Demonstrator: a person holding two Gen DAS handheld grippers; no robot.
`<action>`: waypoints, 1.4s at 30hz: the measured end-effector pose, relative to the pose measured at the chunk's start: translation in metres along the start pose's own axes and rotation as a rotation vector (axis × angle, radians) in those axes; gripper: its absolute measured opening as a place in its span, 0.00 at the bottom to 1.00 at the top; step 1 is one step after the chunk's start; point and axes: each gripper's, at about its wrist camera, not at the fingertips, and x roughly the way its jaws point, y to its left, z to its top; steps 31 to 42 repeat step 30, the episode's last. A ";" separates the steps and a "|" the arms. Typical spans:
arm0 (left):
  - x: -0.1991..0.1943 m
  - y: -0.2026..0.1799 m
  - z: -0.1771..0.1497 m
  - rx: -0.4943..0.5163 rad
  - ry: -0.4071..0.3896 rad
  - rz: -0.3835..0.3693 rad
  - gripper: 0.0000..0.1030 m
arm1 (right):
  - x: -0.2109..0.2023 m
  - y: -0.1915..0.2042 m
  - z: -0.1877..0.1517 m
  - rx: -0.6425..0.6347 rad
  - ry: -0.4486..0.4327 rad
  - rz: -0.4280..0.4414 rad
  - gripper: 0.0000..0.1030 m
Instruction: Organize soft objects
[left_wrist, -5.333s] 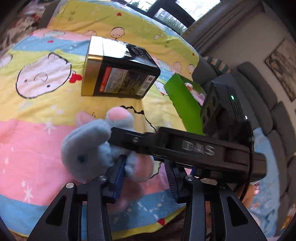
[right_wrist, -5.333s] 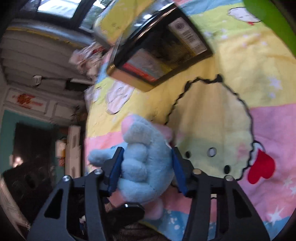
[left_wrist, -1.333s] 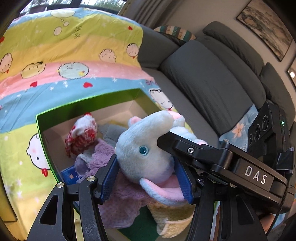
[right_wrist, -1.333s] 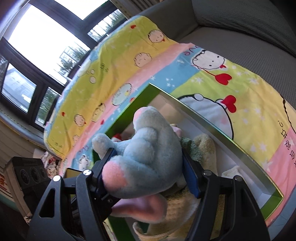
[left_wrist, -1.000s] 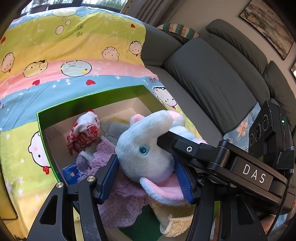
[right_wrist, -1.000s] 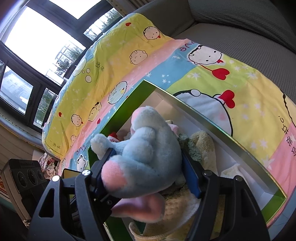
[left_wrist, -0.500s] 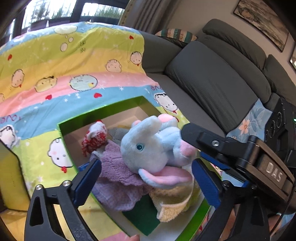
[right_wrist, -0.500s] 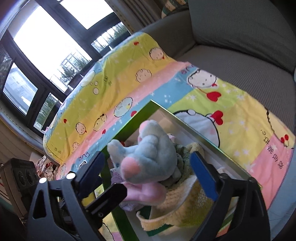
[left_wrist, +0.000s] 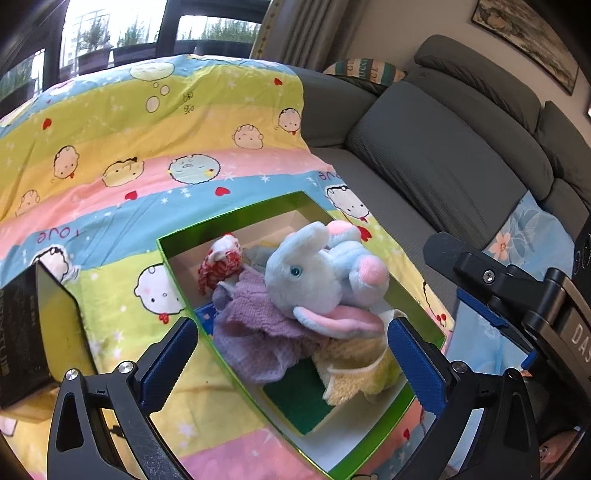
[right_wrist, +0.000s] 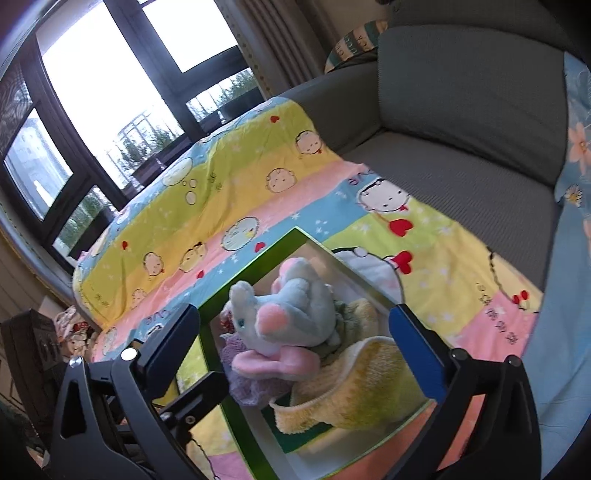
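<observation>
A blue and pink plush elephant (left_wrist: 325, 280) lies in the green box (left_wrist: 229, 365) on top of a purple knit cloth (left_wrist: 258, 332) and a yellow towel (left_wrist: 362, 369); a red and white knit item (left_wrist: 221, 266) sits beside it. My left gripper (left_wrist: 291, 362) is open and empty, pulled back above the box. My right gripper (right_wrist: 295, 354) is open and empty too, above the same elephant (right_wrist: 291, 317) and box (right_wrist: 236, 413). The right gripper's body shows at the right of the left wrist view (left_wrist: 517, 291).
The box sits on a cartoon-print blanket (left_wrist: 147, 158) spread over a grey sofa (left_wrist: 436, 158). A black and gold tin (left_wrist: 33, 332) lies on the blanket to the left. A blue floral cloth (left_wrist: 517, 240) lies on the right. Windows (right_wrist: 110, 92) are behind.
Both grippers, shut on the elephant a second ago, have opened and drawn back. The elephant now rests in the box on the cloths.
</observation>
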 end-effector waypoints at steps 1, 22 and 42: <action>-0.001 0.000 -0.001 -0.001 -0.001 0.009 0.99 | -0.001 0.000 0.000 -0.001 -0.006 -0.011 0.99; -0.008 0.004 -0.010 -0.024 0.007 0.075 0.99 | -0.010 0.006 -0.011 -0.044 0.003 -0.073 0.99; -0.007 0.002 -0.013 -0.024 0.012 0.058 0.99 | -0.011 0.006 -0.013 -0.037 -0.001 -0.089 0.99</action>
